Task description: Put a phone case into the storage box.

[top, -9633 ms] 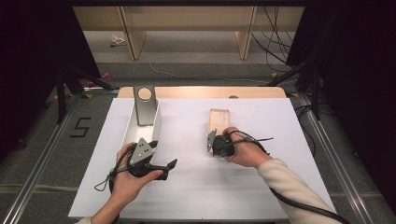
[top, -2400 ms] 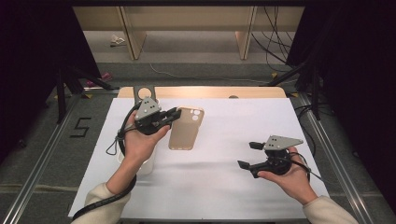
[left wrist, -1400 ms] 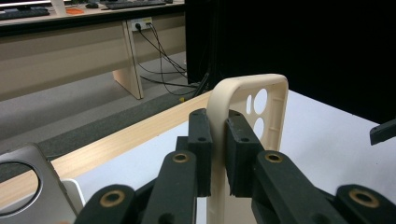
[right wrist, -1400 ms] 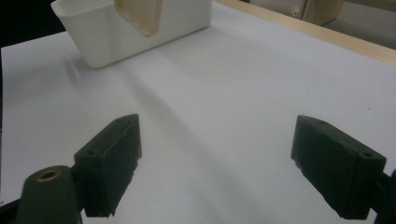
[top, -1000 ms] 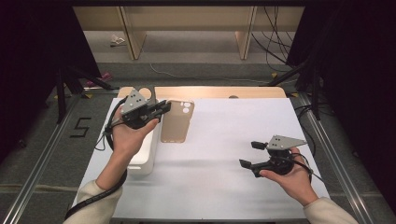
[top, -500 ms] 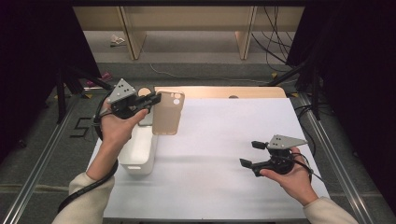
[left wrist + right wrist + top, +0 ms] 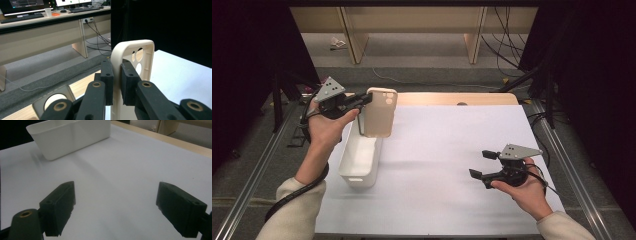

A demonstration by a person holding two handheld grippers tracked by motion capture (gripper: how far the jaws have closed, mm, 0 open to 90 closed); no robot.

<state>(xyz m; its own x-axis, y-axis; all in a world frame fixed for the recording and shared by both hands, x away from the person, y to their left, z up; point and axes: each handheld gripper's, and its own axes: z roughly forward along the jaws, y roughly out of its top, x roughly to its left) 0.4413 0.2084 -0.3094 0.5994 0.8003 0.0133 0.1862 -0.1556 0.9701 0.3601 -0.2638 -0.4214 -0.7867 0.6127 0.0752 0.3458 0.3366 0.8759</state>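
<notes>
Left gripper (image 7: 364, 99) moved up-left, clamped on phone case (image 7: 380, 112) above white bin (image 7: 359, 161); right gripper (image 7: 480, 163) idle, jaws wide, empty.

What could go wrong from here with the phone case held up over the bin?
The left gripper pinches only one thin side rim of the beige phone case, so the case could pivot or slip out. Held above the white bin's far end, it might drop outside the bin.

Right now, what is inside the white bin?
The white bin looks empty where its floor shows. The beige phone case, held by the left tongs, hangs over its far end and hides that part.
</notes>
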